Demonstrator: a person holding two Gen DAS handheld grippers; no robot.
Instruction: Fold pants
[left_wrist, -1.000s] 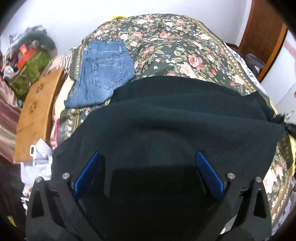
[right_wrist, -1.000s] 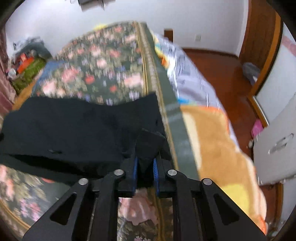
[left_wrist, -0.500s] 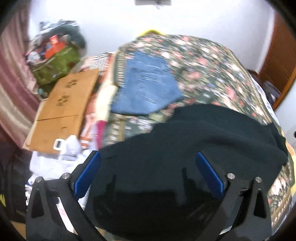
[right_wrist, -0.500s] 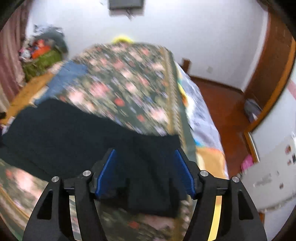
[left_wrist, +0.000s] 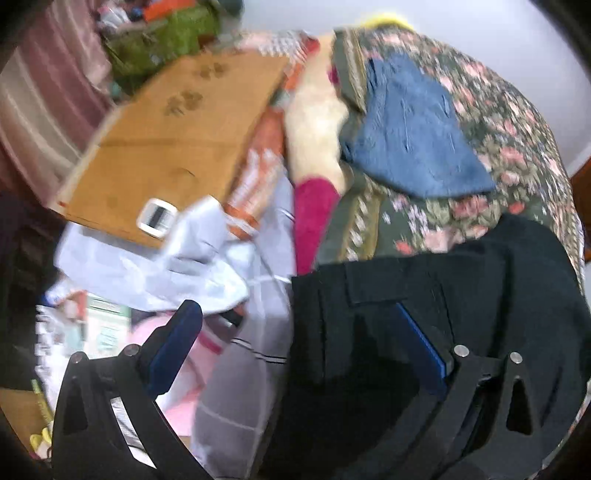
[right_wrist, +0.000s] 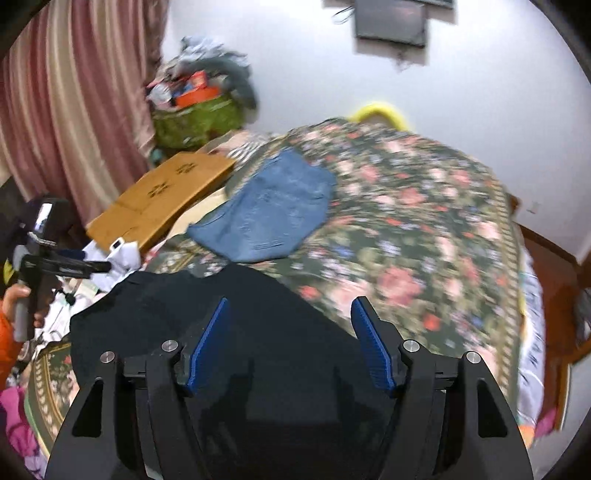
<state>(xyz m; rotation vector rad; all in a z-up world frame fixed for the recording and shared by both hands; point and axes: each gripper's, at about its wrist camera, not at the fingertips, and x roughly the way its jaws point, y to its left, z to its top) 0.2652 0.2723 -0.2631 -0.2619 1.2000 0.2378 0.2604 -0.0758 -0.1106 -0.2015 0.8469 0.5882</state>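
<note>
The black pants (left_wrist: 480, 295) lie folded on the flowered bedspread (left_wrist: 517, 122); in the right wrist view they (right_wrist: 229, 306) fill the near foreground. My left gripper (left_wrist: 295, 332) is open wide above their left edge, one fingertip (left_wrist: 417, 339) over the black cloth and the other over the clutter beside the bed. My right gripper (right_wrist: 291, 332) hovers open above the pants with nothing between its pads. A folded pair of blue jeans (right_wrist: 273, 214) lies further up the bed.
A flat cardboard box (left_wrist: 177, 140) and a white cloth (left_wrist: 147, 258) lie beside the bed on the left. A green bag (right_wrist: 192, 118) of things and a striped curtain (right_wrist: 74, 110) stand in the corner. A hand (right_wrist: 16, 295) holds the other gripper at the left.
My right gripper let go of the black cloth corner, opened, rose and swung left. My left gripper stayed open and slid left to the pants' edge at the bedside.
</note>
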